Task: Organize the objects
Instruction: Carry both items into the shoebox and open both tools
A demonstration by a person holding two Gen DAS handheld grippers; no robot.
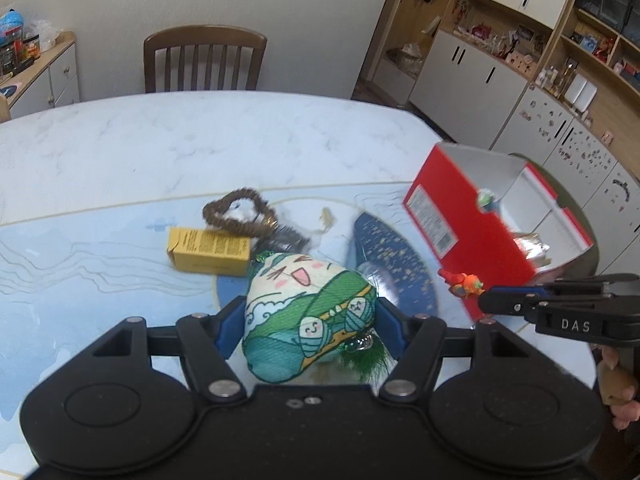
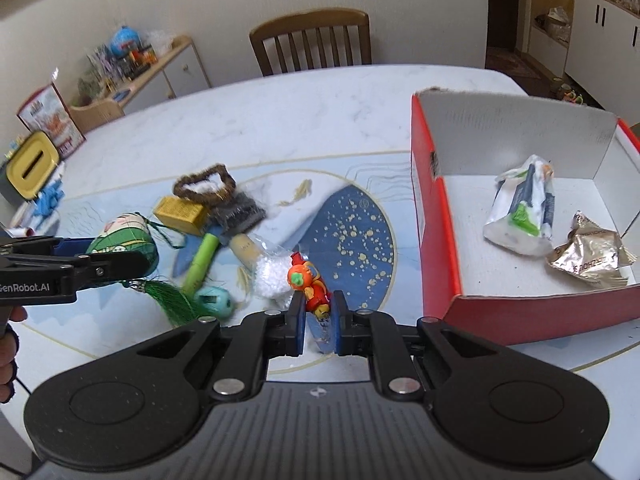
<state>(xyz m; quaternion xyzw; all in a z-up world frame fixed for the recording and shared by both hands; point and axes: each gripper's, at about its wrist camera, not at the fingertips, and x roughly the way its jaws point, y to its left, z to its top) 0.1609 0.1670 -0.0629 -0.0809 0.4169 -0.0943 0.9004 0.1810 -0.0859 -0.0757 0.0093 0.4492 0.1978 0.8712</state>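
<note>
Your left gripper (image 1: 310,320) clamps the green plush charm (image 1: 308,312) at frame centre; your right gripper (image 2: 318,316) pinches the orange figurine (image 2: 310,284), left of the red box (image 2: 436,240).

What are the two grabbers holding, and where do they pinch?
The left gripper squeezes the green plush charm by its sides. The right gripper pinches the little orange toy figure at its lower end.

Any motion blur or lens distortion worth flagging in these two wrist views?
Left wrist view: red box smeared by motion, plush pouch sharp, table edge bowed by the fisheye. Right wrist view: clutter around the yellow box softly blurred, orange figurine fairly crisp.
</note>
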